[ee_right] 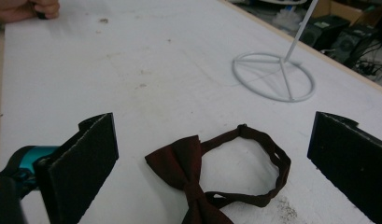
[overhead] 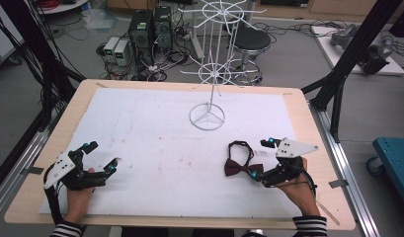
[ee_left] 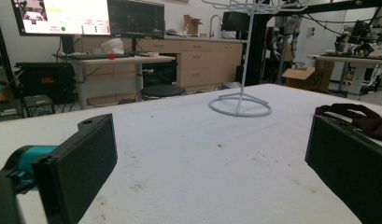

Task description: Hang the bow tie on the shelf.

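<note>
A dark red bow tie (overhead: 237, 159) with its strap looped lies flat on the white mat at the front right. In the right gripper view the bow tie (ee_right: 198, 175) lies between the two wide-apart jaws, near the camera. My right gripper (overhead: 262, 158) is open just right of the tie. A white wire rack (overhead: 212, 64) stands on a ring base (overhead: 207, 117) at the mat's far middle. My left gripper (overhead: 101, 155) is open at the front left over bare mat, holding nothing. From the left gripper view the ring base (ee_left: 240, 105) is ahead and the bow tie (ee_left: 354, 115) at far right.
A white mat (overhead: 155, 148) covers a wooden table (overhead: 36, 173). Black frame posts (overhead: 347, 64) stand at the right and left sides. Computers, cables and a stool (overhead: 250, 42) sit on the floor beyond the far edge.
</note>
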{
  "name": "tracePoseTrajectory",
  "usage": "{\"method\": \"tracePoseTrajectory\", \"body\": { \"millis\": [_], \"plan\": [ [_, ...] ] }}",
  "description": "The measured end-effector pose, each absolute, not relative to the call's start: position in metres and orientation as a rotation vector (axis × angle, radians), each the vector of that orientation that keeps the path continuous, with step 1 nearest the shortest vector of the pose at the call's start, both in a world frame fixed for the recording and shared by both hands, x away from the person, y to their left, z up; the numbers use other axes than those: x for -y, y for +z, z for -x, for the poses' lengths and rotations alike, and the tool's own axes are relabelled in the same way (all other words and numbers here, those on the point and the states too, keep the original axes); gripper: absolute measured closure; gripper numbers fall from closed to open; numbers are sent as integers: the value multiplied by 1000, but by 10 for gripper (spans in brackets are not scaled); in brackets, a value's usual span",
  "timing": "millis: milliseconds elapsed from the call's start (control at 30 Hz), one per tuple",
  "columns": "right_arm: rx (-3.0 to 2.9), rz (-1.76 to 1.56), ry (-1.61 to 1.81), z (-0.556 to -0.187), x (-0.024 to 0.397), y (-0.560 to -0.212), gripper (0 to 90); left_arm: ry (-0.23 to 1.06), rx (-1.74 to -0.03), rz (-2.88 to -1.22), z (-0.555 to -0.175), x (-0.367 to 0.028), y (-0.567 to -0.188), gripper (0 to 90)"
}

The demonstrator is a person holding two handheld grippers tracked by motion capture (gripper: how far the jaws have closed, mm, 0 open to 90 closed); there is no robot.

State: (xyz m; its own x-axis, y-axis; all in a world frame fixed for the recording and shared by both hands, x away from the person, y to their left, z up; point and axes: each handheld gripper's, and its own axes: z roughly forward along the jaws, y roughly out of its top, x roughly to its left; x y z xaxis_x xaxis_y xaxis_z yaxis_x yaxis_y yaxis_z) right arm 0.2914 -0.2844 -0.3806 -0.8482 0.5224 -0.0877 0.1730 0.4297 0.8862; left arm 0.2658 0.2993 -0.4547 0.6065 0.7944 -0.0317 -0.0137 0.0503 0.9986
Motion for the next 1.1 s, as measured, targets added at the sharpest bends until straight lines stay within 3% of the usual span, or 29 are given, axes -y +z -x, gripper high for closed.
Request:
{"method": "tracePoseTrajectory", "body": {
  "millis": [767, 833, 1100],
  "plan": [
    [-2671, -425, 1043, -321, 257, -382, 11, 705, -720, -1398, -266, -299, -455, 26],
    [-2701, -403, 1011, -323, 254, -383, 52, 704, -720, -1397, -266, -299, -455, 26],
    [-2769, -373, 923, -331, 246, -389, 51, 704, -721, -1398, -266, -299, -455, 26]
  ]
}}
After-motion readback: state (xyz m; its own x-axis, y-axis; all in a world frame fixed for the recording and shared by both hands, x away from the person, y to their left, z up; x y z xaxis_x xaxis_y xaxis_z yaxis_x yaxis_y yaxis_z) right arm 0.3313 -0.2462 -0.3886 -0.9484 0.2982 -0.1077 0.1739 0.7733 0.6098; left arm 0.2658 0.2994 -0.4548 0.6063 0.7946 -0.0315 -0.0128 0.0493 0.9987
